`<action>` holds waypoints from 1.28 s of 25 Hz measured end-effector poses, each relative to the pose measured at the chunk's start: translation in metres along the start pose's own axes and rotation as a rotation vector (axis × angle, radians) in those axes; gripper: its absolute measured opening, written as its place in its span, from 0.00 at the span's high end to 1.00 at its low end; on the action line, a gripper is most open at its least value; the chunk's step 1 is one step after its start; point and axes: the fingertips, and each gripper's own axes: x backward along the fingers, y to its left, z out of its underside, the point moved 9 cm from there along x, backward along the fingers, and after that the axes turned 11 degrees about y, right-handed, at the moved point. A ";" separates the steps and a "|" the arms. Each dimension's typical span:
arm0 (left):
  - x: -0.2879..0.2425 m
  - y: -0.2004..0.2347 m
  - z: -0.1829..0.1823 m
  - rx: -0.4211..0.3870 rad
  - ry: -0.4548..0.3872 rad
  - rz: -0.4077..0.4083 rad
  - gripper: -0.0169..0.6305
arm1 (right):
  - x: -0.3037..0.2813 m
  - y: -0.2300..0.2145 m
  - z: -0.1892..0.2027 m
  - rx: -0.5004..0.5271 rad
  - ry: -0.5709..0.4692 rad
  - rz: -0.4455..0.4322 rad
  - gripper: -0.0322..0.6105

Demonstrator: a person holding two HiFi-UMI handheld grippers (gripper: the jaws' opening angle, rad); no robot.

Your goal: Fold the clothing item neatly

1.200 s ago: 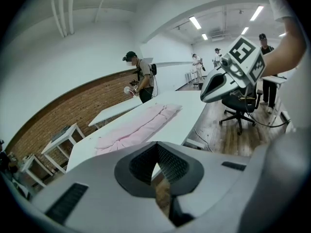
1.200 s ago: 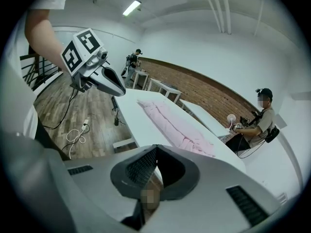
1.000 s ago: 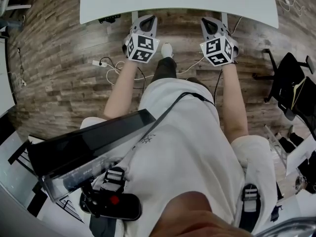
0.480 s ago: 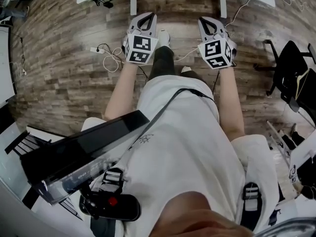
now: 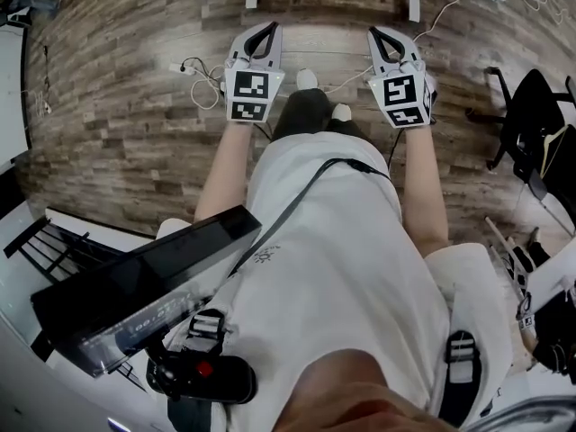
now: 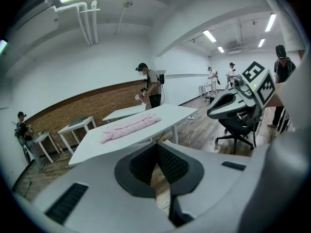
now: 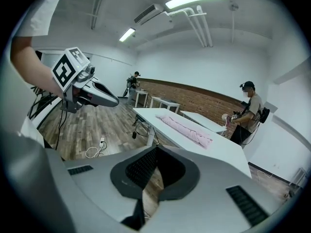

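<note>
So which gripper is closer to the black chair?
Right. The right gripper is left of the black chair in the head view; the left gripper is farther left.

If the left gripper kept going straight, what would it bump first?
Probably the white table holding the pink clothing, or the wood floor near it; depth is unclear.

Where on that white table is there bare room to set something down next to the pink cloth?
The white table is bare at both ends, beyond the tips of the pink garment, and in a wide strip along its nearer long edge. The middle is taken by the garment, which lies lengthwise.
</note>
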 end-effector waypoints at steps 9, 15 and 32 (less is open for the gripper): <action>0.019 0.003 -0.009 0.030 -0.045 0.016 0.97 | 0.021 0.011 -0.023 -0.059 -0.039 -0.006 0.95; 0.021 0.000 -0.012 0.029 -0.090 0.061 0.97 | 0.034 0.020 -0.021 -0.130 -0.069 0.024 0.95; 0.032 0.014 -0.003 0.112 -0.167 0.094 0.97 | 0.038 0.033 -0.018 -0.334 -0.142 0.023 0.95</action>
